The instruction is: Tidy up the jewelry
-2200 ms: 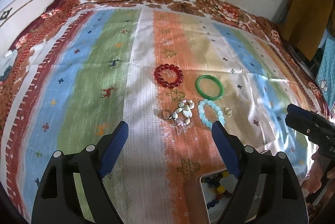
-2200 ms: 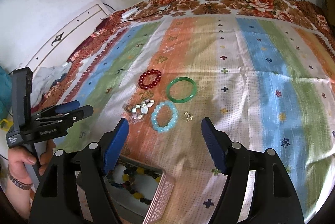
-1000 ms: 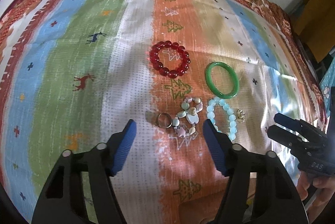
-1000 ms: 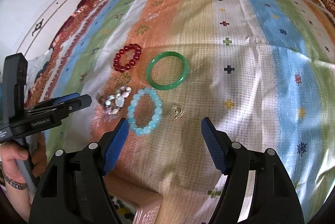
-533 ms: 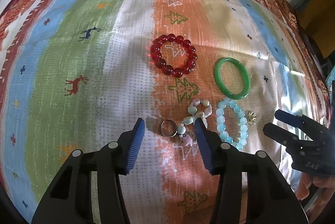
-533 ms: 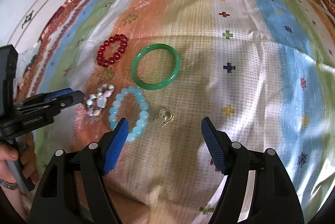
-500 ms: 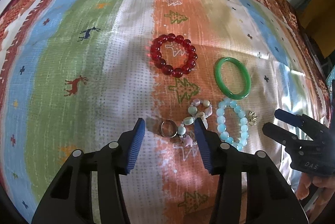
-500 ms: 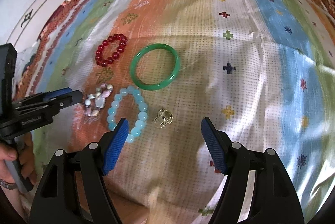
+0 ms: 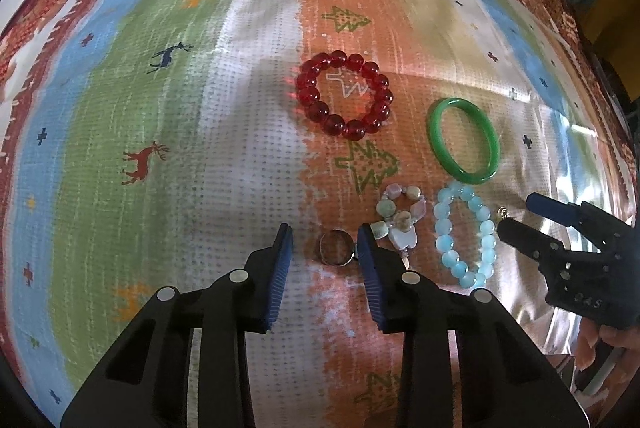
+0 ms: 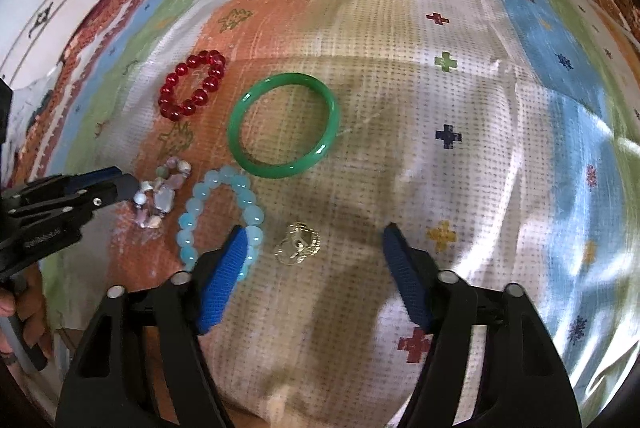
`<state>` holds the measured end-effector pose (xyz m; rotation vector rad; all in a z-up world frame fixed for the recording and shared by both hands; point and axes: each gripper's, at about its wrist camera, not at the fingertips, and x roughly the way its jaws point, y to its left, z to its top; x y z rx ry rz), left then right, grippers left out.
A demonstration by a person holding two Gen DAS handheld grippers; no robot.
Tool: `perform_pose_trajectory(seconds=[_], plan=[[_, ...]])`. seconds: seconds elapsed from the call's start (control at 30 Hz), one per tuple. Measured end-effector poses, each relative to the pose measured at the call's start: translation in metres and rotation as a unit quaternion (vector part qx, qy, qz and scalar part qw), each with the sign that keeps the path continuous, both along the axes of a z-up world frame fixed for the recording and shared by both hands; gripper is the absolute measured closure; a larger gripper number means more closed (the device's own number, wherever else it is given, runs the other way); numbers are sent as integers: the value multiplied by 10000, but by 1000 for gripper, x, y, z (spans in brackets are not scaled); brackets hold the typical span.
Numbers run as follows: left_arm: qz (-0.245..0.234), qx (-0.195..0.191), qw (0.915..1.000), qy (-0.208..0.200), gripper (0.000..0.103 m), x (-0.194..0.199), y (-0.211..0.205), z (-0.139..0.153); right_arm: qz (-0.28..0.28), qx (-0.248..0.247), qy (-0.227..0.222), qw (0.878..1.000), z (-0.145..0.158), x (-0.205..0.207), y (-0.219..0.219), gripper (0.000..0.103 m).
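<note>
Jewelry lies on a striped cloth. My left gripper (image 9: 325,234) is low over a metal ring (image 9: 337,247), its jaws narrowed around it with small gaps still showing. A mixed stone bracelet (image 9: 398,216) touches its right finger. My right gripper (image 10: 316,240) is wide open around a small gold piece (image 10: 298,248), and its left finger overlaps a light blue bead bracelet (image 10: 218,211). A red bead bracelet (image 9: 344,93) and a green bangle (image 10: 284,125) lie farther back. The right gripper also shows in the left wrist view (image 9: 516,214).
The striped cloth (image 9: 160,107) covers the whole surface and has a floral border at the back. A white cabinet (image 10: 52,3) stands beyond the cloth's left edge. A tin's corner shows at the cloth's near edge (image 10: 70,338).
Both grippers have come down and forward toward the jewelry. The left jaws have narrowed around the ring. The right gripper now straddles the gold piece. The tin has slid almost out of view.
</note>
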<state>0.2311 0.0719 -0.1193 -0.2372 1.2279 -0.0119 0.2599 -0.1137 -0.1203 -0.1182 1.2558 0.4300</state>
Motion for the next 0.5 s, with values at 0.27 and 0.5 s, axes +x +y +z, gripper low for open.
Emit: perform_pose_trajectory(seconds=[0.27, 0.5], plan=[[-56, 22, 10000, 12, 73, 1, -2, 0, 44, -163, -16, 9999, -3, 2, 4, 67], [-144, 97, 9998, 14, 81, 0, -6, -2, 144, -205, -36, 9997, -4, 0, 6, 84]])
